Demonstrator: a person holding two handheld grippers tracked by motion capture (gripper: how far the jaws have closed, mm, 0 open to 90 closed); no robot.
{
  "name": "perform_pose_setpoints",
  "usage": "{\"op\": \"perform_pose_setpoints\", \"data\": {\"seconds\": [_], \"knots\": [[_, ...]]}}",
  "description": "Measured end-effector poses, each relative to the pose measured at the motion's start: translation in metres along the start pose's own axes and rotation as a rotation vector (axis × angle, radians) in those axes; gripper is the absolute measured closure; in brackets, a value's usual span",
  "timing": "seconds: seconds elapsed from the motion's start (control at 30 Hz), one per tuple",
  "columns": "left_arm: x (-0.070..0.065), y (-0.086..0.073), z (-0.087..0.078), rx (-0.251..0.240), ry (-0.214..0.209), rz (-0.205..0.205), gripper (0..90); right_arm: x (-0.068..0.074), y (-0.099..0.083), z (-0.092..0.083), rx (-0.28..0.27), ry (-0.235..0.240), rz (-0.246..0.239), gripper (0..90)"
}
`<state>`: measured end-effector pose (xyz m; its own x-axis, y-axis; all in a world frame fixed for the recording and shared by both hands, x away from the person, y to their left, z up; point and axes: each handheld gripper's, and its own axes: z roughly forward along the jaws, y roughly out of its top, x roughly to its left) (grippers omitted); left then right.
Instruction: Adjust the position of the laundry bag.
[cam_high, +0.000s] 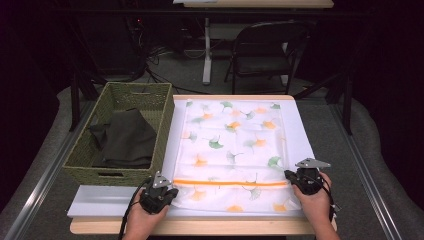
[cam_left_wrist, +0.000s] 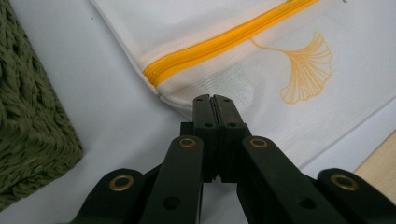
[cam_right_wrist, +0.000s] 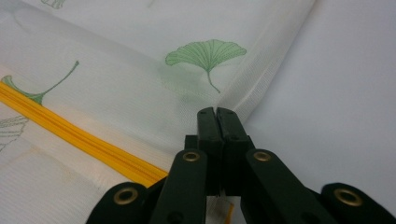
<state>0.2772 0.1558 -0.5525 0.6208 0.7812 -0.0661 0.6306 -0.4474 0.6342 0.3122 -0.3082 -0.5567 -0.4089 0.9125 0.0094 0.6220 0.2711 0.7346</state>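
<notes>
Grip set: left gripper (cam_high: 167, 192) & right gripper (cam_high: 294, 177) both clamped tight on side edges of white mesh ginkgo-print zip bag (cam_high: 232, 150), flat at frame centre. Lifting/folding undone; green woven basket (cam_high: 95, 172) w/ dark cloth (cam_high: 125, 140) upper left.

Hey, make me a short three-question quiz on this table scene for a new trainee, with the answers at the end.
1. True or false: both the left gripper and the right gripper have their jaws shut at edges of the mesh laundry bag.
2. What colour is the bag's zipper? A) green B) yellow-orange C) black
3. What lies inside the woven basket left of the bag?

Key
1. True; each pinches the bag's fabric near one end of the zipper.
2. B
3. A dark folded cloth.
</notes>
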Motion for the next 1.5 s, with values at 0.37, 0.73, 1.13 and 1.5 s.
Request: {"op": "perform_pose_setpoints", "data": {"seconds": [0.37, 0.73, 1.13, 1.5], "knots": [[-0.003, 0.008, 0.001, -0.029, 0.022, 0.021, 89.1, -0.007, 0.008, 0.004, -0.029, -0.007, -0.015, 89.4], [-0.001, 0.01, 0.003, -0.031, 0.011, -0.003, 89.0, -0.016, 0.014, 0.008, -0.041, -0.007, -0.024, 89.3], [-0.005, 0.009, 0.003, -0.025, -0.011, -0.027, 84.7, -0.016, 0.013, 0.005, -0.027, 0.009, -0.01, 82.2], [-0.013, 0.029, -0.008, -0.079, -0.027, -0.027, 61.9, -0.017, 0.011, -0.01, -0.072, 0.017, 0.039, 59.8]]}}
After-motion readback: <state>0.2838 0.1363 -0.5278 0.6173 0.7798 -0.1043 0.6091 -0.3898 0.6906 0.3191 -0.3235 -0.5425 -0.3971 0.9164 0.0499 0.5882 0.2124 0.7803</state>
